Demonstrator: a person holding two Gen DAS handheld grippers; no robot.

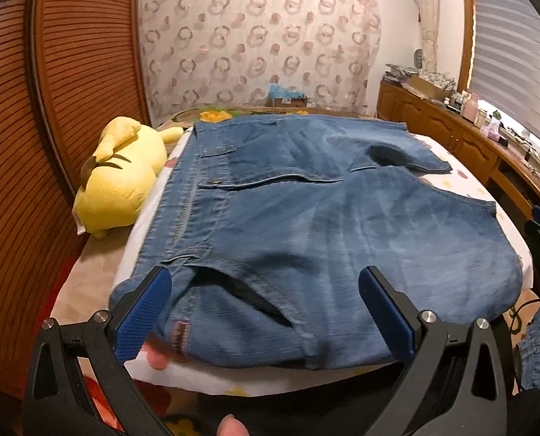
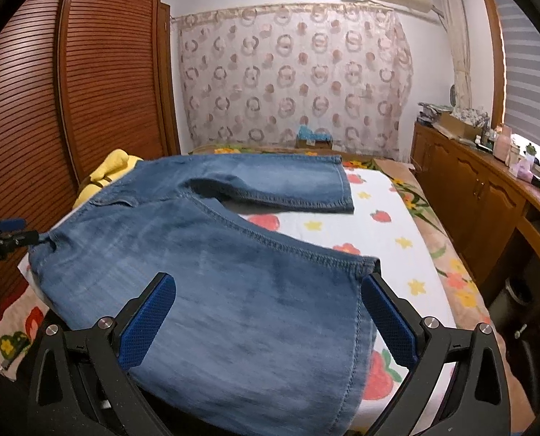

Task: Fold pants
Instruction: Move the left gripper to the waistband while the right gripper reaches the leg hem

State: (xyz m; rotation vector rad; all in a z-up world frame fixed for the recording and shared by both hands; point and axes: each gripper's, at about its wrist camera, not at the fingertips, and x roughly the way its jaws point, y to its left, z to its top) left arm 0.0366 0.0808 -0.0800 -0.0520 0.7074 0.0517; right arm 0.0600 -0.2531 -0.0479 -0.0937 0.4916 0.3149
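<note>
Blue denim shorts lie spread flat on the bed, waistband to the left, both legs pointing right. My left gripper is open, its blue pads straddling the near waistband corner and pocket. In the right wrist view the shorts fill the foreground, the far leg lying behind. My right gripper is open, its pads either side of the near leg's hem end. The left gripper shows at the left edge of the right wrist view.
A yellow plush toy lies on the bed left of the waistband. The bed has a white flower-print sheet. A slatted wooden wardrobe stands left; a wooden cabinet with clutter runs along the right. A patterned curtain hangs behind.
</note>
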